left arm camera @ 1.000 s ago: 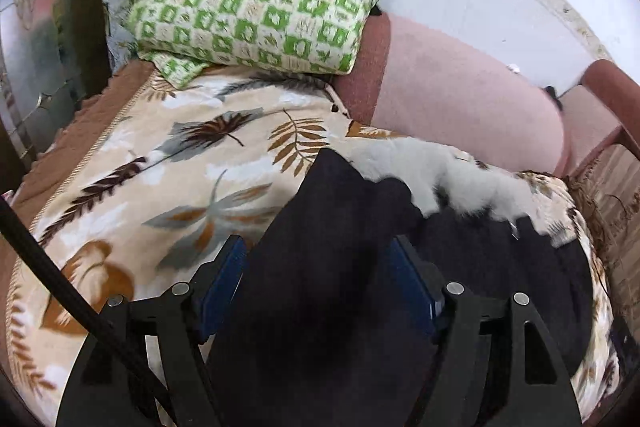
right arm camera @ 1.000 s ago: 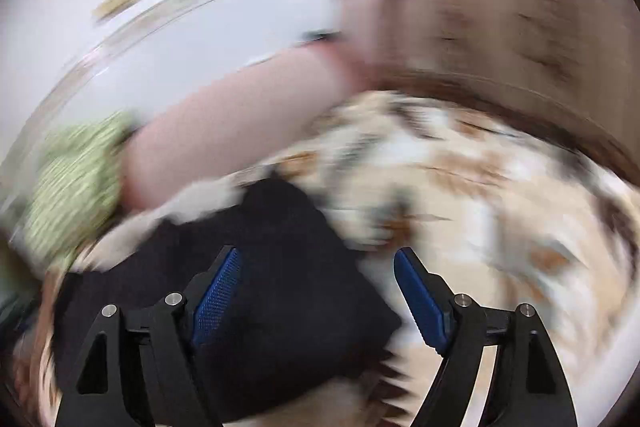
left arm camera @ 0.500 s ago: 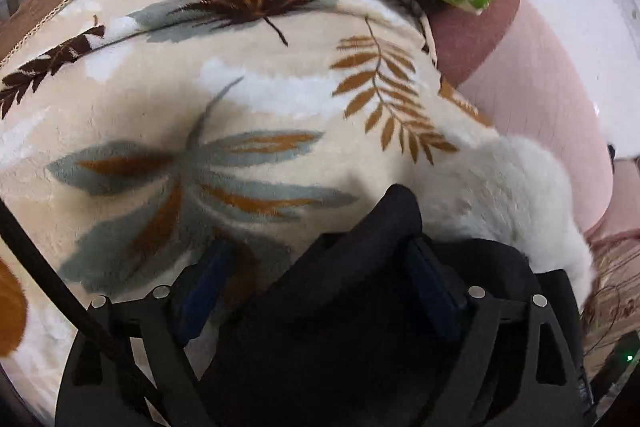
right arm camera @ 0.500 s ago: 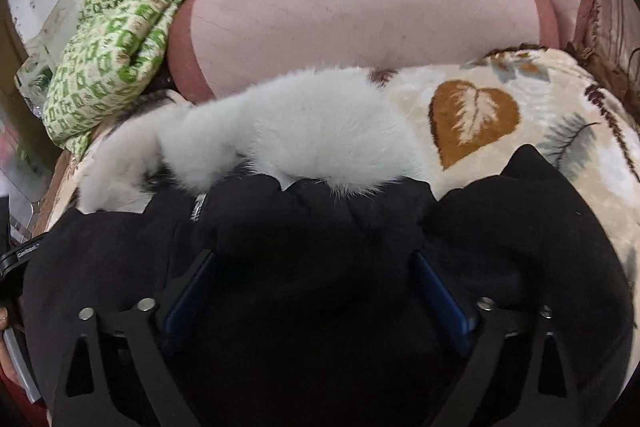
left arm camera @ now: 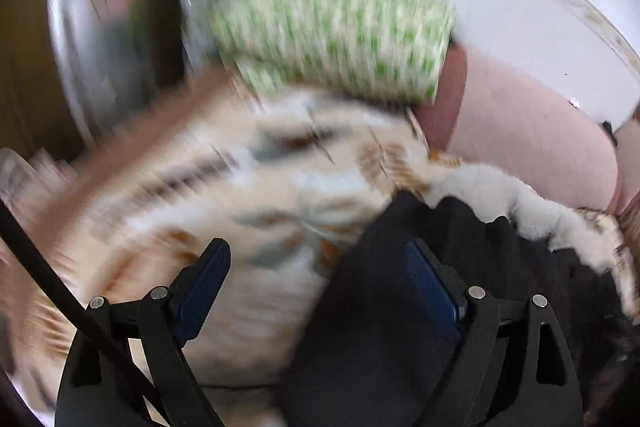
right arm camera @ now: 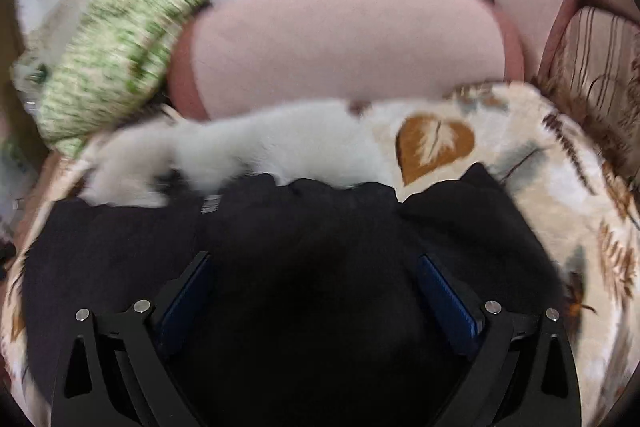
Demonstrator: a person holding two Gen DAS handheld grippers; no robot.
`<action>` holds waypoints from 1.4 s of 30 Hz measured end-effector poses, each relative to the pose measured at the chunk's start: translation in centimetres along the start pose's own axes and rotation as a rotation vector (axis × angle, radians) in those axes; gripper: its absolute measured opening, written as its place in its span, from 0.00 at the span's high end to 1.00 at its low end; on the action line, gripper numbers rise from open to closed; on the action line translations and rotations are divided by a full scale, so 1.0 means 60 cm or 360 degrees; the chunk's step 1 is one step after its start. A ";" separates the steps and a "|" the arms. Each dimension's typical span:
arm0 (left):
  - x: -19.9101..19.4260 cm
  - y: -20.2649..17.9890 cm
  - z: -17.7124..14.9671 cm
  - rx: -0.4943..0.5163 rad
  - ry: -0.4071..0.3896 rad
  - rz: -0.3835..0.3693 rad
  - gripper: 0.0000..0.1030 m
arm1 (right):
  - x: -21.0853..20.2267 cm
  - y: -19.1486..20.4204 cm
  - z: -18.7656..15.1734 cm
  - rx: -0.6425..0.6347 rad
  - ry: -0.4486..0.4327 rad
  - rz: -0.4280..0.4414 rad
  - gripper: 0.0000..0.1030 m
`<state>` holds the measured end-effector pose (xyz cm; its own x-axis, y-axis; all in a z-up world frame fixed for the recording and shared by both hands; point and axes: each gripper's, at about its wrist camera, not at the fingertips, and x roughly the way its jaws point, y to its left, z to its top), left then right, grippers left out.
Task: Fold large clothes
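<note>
The black garment (right arm camera: 304, 267) with its white fur trim (right arm camera: 248, 151) lay on the leaf-print blanket (right arm camera: 560, 195), in front of the pink bolster (right arm camera: 344, 51). The right gripper (right arm camera: 316, 291) hung over it, jaws spread wide, pressing nothing. The left gripper (left arm camera: 320, 283), jaws opening, straddled the garment's edge; through the blur it seemed to pinch nothing. A green checked cloth (left arm camera: 332, 27) sat behind.
</note>
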<state>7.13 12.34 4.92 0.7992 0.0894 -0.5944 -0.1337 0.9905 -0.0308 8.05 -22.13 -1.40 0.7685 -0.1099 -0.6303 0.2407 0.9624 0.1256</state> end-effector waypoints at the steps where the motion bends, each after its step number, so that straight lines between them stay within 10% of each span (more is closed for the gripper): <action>1: -0.031 0.001 -0.005 0.0046 -0.0083 0.0035 0.07 | -0.029 0.002 -0.017 0.0003 -0.0026 0.0025 0.01; 7: -0.219 0.012 -0.060 0.0155 -0.0499 0.0147 0.05 | -0.148 0.000 -0.135 0.0132 -0.0036 0.0128 0.01; 17: -0.383 0.024 -0.137 0.0045 -0.0641 -0.0105 0.03 | -0.245 0.005 -0.265 0.0352 0.0000 0.0195 0.01; 28: -0.417 -0.006 -0.213 0.0223 -0.0383 -0.0124 0.03 | -0.336 0.063 -0.290 0.0168 -0.0128 0.0115 0.01; 42: -0.501 0.001 -0.254 0.0251 -0.0354 -0.0175 0.03 | -0.457 0.057 -0.320 0.0071 -0.0328 -0.0145 0.01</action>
<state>-25.83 8.14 10.55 0.9152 -0.0160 -0.4028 0.0397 0.9979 0.0504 -23.59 -11.05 1.61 0.8462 -0.2485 -0.4714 0.3371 0.9348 0.1123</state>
